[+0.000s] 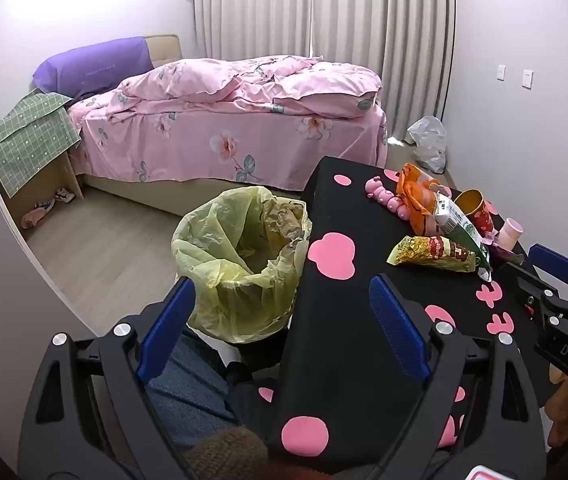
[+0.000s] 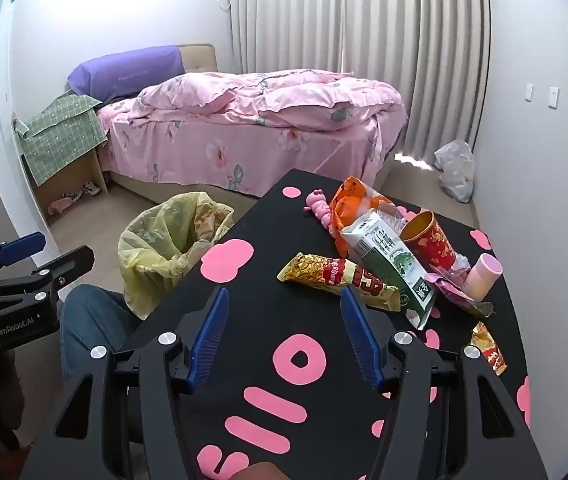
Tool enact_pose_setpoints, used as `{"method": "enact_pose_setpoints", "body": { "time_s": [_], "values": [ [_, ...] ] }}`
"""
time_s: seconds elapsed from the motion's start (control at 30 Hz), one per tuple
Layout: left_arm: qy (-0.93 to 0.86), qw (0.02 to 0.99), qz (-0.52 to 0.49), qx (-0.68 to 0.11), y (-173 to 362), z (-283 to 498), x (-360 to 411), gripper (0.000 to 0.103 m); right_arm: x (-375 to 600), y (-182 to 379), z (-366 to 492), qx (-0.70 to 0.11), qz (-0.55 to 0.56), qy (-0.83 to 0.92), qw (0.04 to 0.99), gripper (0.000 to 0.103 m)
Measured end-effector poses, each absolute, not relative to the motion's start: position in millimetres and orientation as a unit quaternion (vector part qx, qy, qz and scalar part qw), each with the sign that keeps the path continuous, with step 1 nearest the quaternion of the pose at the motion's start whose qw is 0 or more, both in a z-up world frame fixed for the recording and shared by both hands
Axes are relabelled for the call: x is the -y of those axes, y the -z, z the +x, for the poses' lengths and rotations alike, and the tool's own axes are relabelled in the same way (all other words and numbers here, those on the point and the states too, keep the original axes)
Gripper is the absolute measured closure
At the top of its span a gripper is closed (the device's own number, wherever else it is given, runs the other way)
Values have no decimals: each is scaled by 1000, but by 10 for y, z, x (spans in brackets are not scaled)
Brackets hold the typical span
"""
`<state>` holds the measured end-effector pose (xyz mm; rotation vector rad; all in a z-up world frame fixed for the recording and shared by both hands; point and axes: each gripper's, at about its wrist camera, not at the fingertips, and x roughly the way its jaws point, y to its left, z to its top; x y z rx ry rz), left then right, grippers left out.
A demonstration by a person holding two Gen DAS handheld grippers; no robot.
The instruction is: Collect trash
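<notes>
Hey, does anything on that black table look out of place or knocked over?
Yes. The milk carton lies tipped among wrappers, the red cup lies on its side, and a pink caterpillar toy sits in the litter, though it isn't trash.

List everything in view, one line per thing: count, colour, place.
table: 1, black with pink shapes, foreground
bin: 1, yellow liner, on floor left of table
snack wrapper: 1, gold and red, lying flat on table, nearest the right gripper
milk carton: 1, white and green, lying on table
orange bag: 1, behind carton
caterpillar toy: 1, pink, far end of table
paper cup: 1, red and gold, tipped over
small cup: 1, pink, table's right edge
small packet: 1, yellow and red, right edge
bed: 1, pink floral cover, purple pillow
white plastic bag: 1, on floor by curtain
left gripper: 1, black, blue pads, open, empty
right gripper: 1, same, open, empty
</notes>
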<state>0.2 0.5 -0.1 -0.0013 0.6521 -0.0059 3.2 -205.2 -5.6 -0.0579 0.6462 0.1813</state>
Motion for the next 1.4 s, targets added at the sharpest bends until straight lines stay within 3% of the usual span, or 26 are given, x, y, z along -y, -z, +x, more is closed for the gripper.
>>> {"method": "enact_pose_setpoints", "body": {
  "time_s": [1.4],
  "values": [
    [5,946,3,-325,40,-8,36,18,2064,73,38,-323,-19,-93,942,48]
  ]
}}
